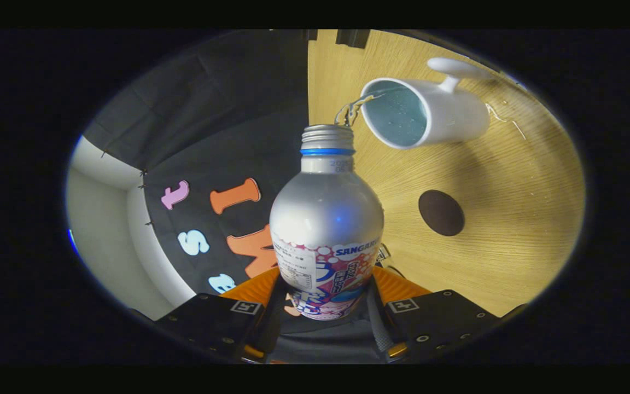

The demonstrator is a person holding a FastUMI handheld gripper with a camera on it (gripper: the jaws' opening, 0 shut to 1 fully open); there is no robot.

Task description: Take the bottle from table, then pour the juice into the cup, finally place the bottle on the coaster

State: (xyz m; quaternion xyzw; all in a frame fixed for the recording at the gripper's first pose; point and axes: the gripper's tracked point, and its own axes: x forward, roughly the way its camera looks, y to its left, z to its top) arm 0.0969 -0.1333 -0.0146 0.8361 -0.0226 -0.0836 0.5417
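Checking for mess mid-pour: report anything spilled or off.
Clear liquid streams from the bottle, held in the claw, toward the cup. Wet streaks glisten on the table beside the cup's handle, which look like spillage.

gripper (326,306) | black screwed blocks | square tag markings | orange housing behind

Your gripper (326,306) is rolled hard onto its side, so the scene ahead reads tilted. Both fingers (402,295) press against the bottle (326,219) from either side, gripping low on its body.
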